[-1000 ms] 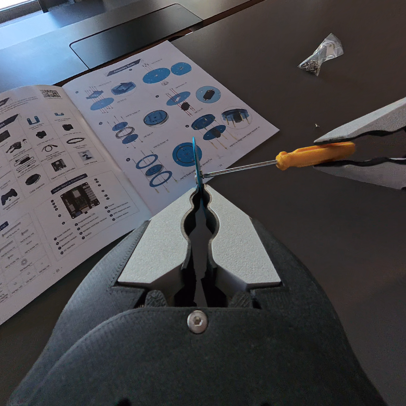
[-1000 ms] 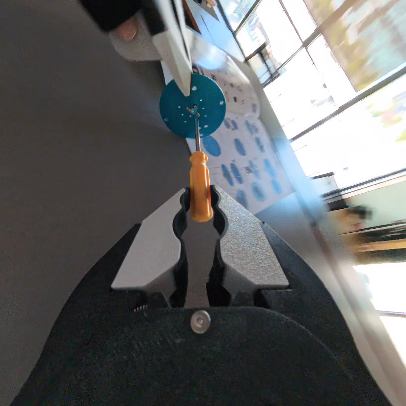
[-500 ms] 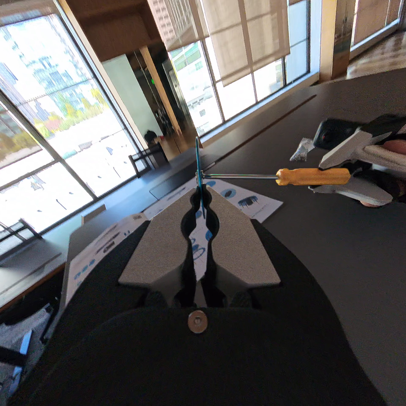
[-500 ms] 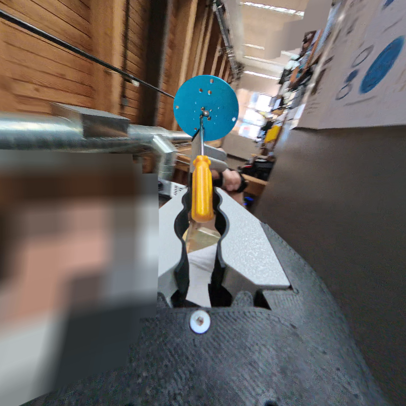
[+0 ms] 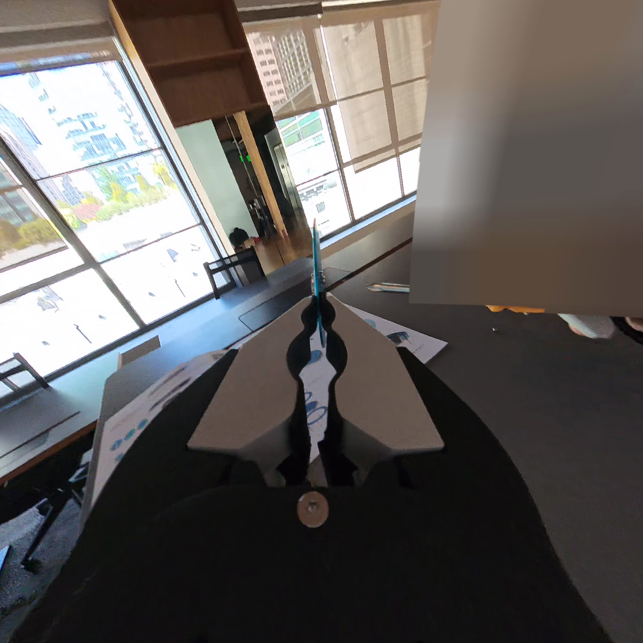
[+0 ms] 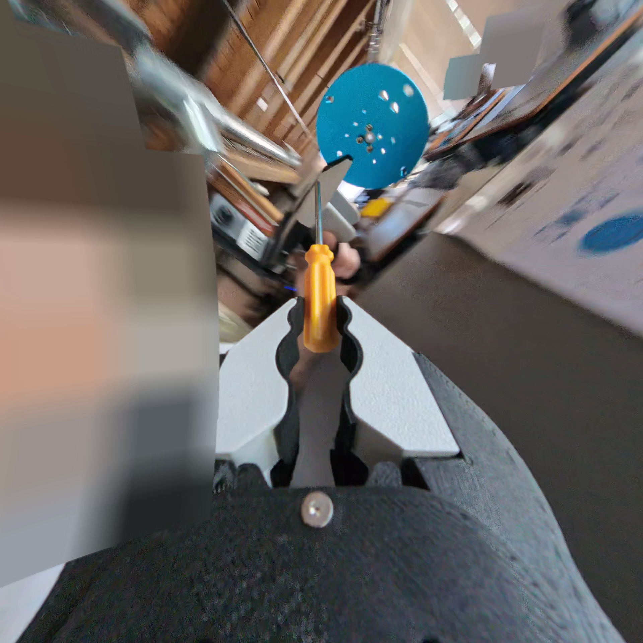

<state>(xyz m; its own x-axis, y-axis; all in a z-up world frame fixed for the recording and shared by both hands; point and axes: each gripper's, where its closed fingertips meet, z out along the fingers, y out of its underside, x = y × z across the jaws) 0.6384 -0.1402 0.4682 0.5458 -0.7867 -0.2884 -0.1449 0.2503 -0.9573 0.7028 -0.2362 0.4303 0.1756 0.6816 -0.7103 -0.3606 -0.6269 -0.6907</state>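
My left gripper (image 5: 317, 298) is shut on a thin blue round plate (image 5: 316, 257), seen edge-on and held upright above the dark table (image 5: 522, 400). In the right wrist view the same blue plate (image 6: 371, 126) faces me, with small holes and screws at its middle, pinched at its edge by the left gripper's fingers (image 6: 335, 174). My right gripper (image 6: 319, 306) is shut on the orange handle of a screwdriver (image 6: 319, 299). Its metal shaft points forward and its tip is off the plate, below and left of it. The shaft tip (image 5: 377, 287) shows right of the plate in the left wrist view.
An open instruction booklet (image 5: 410, 342) with blue diagrams lies on the table under the left gripper; it also shows in the right wrist view (image 6: 556, 195). A tiny screw (image 5: 494, 329) lies on the table at right. Large windows and a chair (image 5: 236, 269) stand beyond.
The screwdriver tip has come off the plate's middle and drawn back to the side. Both grippers have tilted and lifted further from the table since a second ago.
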